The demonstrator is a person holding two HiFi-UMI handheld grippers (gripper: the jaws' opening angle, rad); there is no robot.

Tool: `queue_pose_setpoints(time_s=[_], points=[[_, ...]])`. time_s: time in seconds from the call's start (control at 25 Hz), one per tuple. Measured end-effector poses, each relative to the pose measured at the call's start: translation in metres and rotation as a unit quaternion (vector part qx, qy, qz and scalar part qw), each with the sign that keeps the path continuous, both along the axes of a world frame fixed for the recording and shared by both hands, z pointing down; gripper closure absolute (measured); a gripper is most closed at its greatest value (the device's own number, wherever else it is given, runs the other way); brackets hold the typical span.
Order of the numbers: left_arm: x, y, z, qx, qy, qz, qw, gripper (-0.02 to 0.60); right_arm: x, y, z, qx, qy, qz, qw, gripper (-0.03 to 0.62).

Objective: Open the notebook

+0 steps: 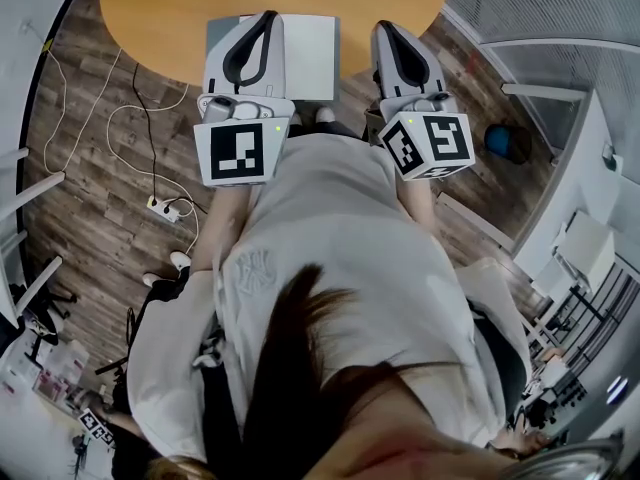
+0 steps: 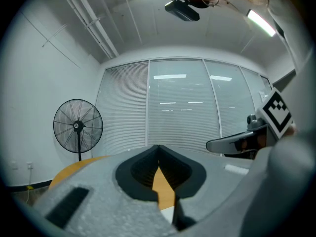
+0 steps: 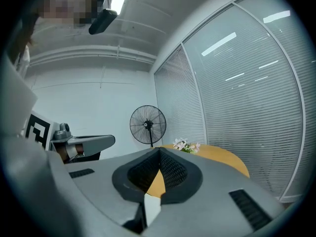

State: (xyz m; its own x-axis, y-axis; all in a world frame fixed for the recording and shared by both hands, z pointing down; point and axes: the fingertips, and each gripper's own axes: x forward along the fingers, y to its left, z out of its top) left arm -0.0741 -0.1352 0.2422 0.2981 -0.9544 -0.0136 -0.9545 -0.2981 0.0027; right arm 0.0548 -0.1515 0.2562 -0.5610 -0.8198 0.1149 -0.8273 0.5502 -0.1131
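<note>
Left gripper (image 1: 268, 18), held level over the near edge of the round orange-brown wooden surface (image 1: 180, 18), jaws brought fully together with nothing between them; right gripper (image 1: 386, 28) beside it to the right, jaws likewise closed and empty, each gripper view showing the pads meeting at the tips. Pale grey rectangular notebook (image 1: 312, 58) lies flat at the near edge of the surface, its left part beneath the left gripper, its right edge just left of the right gripper; it appears closed, so the opening is judged not yet begun. The closed jaws and level, side-by-side pose read as a ready stance: narrow tips would suit slipping under a cover edge, and the second gripper could steady the book against sliding. Beyond the surface, a black pedestal fan (image 2: 77, 127) stands before white slatted blinds (image 2: 182, 112); a small spray of pale flowers (image 3: 185, 145) rests on the far side of the surface, well apart from the notebook.
</note>
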Motion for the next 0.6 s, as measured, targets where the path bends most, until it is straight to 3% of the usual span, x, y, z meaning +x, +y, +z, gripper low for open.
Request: queue_pose_setpoints(time_s=[0.6], points=[[-0.0078, -0.0004, 0.0006, -0.001, 0.002, -0.008, 1.0, 0.565, -0.0007, -0.0021, 0.0022, -0.003, 0.003, 0.001, 1.0, 0.594]])
